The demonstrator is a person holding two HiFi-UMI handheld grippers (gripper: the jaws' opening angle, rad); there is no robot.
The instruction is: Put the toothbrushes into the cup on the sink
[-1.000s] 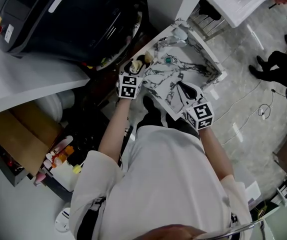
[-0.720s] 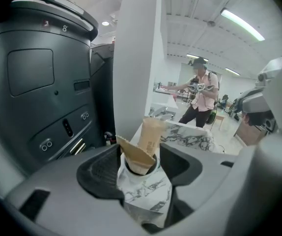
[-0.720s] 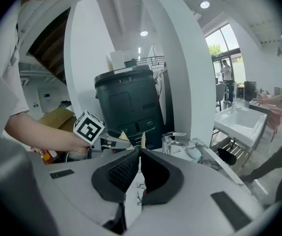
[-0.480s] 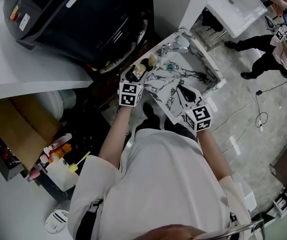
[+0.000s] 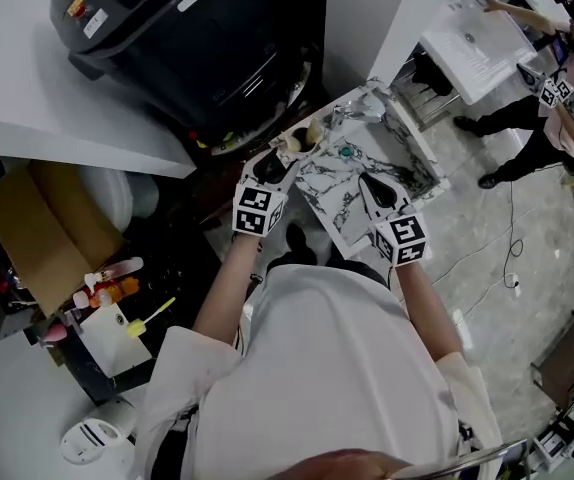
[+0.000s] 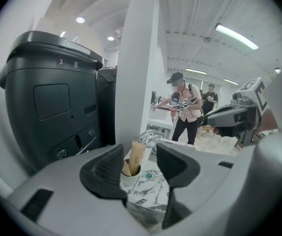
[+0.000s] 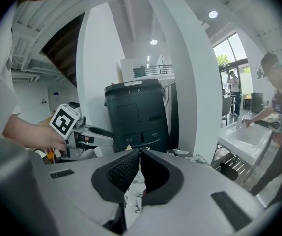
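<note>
Standing upright in the cup are what look like wrapped tan toothbrushes, though the detail is soft, so that is a guess. The cup sits on the rim of the marbled sink, just ahead of the left gripper, framed in the gap of its jaws but untouched. Those jaws stand apart, having just eased inward a little, with nothing between the pads — this reads as a drop-off finished. Right gripper: jaws pressed together and empty, the cup well off to their left — probably held clear.
</note>
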